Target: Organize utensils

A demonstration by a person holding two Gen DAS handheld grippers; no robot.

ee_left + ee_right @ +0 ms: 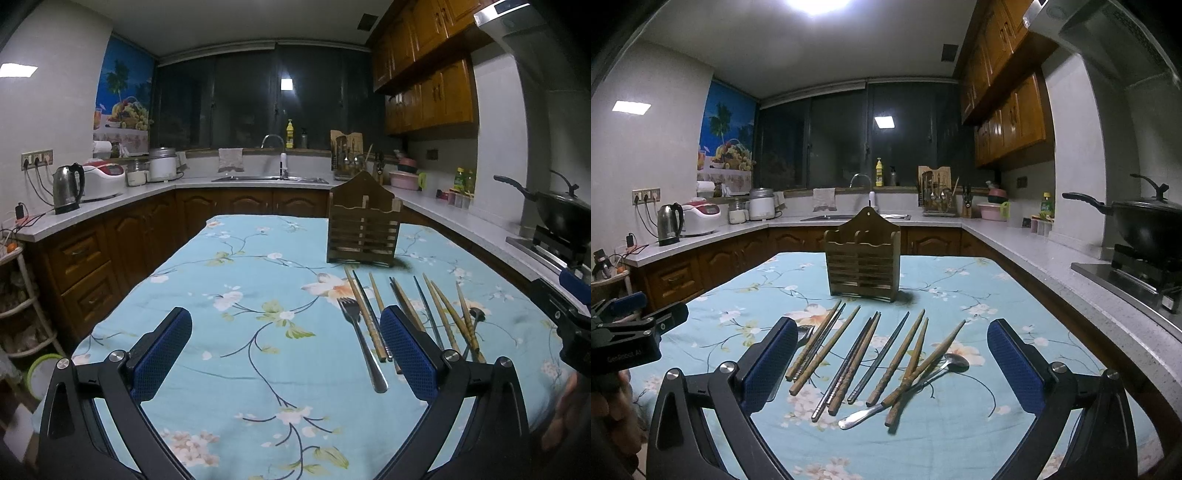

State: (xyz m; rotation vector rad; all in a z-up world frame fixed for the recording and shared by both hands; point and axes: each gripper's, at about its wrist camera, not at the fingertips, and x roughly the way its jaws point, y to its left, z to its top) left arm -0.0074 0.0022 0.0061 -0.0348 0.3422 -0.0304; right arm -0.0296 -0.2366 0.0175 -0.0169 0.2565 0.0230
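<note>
A wooden slatted utensil holder (364, 225) (863, 258) stands upright on the blue floral tablecloth (240, 295) (960, 295). In front of it lie several wooden and metal chopsticks (857, 358) (436, 314), a metal fork (360, 339) at their left, mostly hidden behind my right gripper's left finger in the right wrist view, and a metal spoon (916, 384) (476, 315) at their right under a wooden chopstick. My left gripper (288, 347) is open and empty, left of the utensils. My right gripper (892, 363) is open and empty, just above the chopsticks.
Kitchen counters surround the table, with a kettle (68, 188) and rice cooker (103, 179) at left, a sink (269, 180) at the back, and a black wok (1145, 225) on the stove at right. The other gripper shows at each view's edge (628, 328) (569, 306).
</note>
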